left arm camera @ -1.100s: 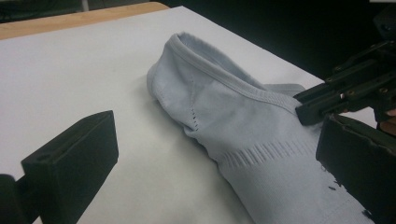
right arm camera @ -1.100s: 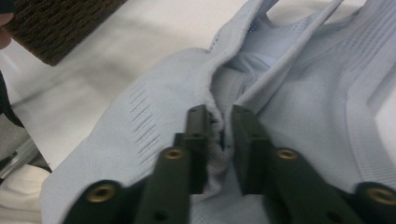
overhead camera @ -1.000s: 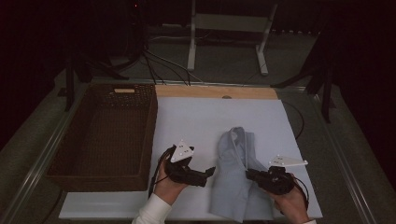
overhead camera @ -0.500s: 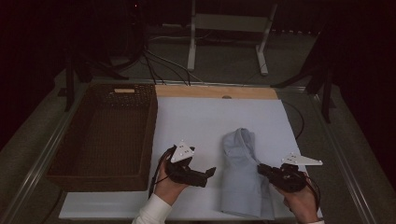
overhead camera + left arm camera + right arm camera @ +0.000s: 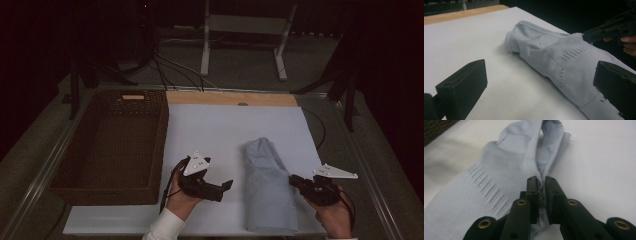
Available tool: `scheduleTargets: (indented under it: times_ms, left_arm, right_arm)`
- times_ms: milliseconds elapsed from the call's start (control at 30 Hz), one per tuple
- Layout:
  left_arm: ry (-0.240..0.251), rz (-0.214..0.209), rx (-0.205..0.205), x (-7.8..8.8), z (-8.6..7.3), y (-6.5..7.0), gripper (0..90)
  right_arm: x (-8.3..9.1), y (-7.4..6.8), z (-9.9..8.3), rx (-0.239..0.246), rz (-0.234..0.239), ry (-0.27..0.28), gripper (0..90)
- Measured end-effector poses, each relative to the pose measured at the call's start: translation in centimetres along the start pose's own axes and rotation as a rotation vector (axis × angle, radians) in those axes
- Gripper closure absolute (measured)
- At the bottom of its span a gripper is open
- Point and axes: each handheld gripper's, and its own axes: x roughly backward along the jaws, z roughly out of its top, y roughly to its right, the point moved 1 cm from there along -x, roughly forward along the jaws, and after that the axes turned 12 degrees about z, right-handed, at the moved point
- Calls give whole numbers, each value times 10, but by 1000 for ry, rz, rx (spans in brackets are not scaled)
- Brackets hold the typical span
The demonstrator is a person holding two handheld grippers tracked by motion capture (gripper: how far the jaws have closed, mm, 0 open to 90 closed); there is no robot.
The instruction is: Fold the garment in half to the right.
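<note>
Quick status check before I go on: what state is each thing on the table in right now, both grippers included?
Left gripper: open, jaws wide apart, holding nothing, beside the garment.
Right gripper: shut on the garment's edge.
Light blue garment: folded lengthwise, lying flat on the white sheet, one edge pinched.
Wicker basket: empty, upright at the table's left.
White sheet: spread flat.

You have a pale blue-grey garment (image 5: 266, 187) lying folded lengthwise on the white table (image 5: 220, 130), toward your right side, running from near the front edge away from you. It is a fine knit with rows of small perforations and short slits. Its right edge (image 5: 537, 176) is pinched between the jaws of your right gripper (image 5: 296, 180), and the folded layers gape open beyond that point.
</note>
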Motion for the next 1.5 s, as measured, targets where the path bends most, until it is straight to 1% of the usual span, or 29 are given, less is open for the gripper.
scheduleTargets:
  times_ms: [100,167,300,367,400,500,667,767,900,967,1033,1100,1233,1367,1433,1500]
  left_arm:
    - [12,-7,-8,-1,0,1,0]
    - [16,-8,-16,-1,-1,3,0]
    - [15,-21,-24,-4,-2,7,0]
    - [8,-29,-24,-6,-2,9,0]
    - [4,-35,-20,-6,-2,10,0]
    - [-26,-45,-16,-9,-3,14,1]
    - [-62,-68,-32,-15,-6,25,18]
    - [-71,-84,-39,-19,-7,30,18]
    - [-78,-86,-46,-23,-7,34,11]
    - [-91,-70,-49,-26,-6,36,15]
    - [-98,-64,-44,-28,-6,36,30]
    - [-106,-55,-48,-31,-6,38,45]
    - [-120,-64,-57,-38,-7,44,76]
    - [-131,-68,-39,-48,-9,46,122]
    - [-139,-63,-30,-54,-9,47,146]
    - [-146,-59,-28,-59,-10,47,148]
  right_arm:
    - [1,3,-1,-3,-10,-6,825]
    - [-1,3,-3,1,-15,-22,824]
    - [-11,5,-7,3,-32,-80,822]
    - [-14,5,-9,7,-39,-99,821]
    - [-15,6,-9,8,-42,-101,820]
    - [-15,6,-9,5,-39,-99,817]
    - [-16,6,-9,9,-40,-100,813]
    - [-15,6,-9,10,-40,-100,811]
    - [-15,6,-9,12,-41,-102,802]
    - [-16,6,-10,11,-41,-104,799]
    - [-16,6,-10,13,-42,-106,797]
    - [-16,6,-9,14,-44,-106,796]
    - [-16,5,-9,17,-47,-106,794]
    - [-16,5,-9,17,-47,-107,794]
    - [-15,5,-10,18,-46,-107,793]
    - [-15,6,-10,17,-44,-106,792]
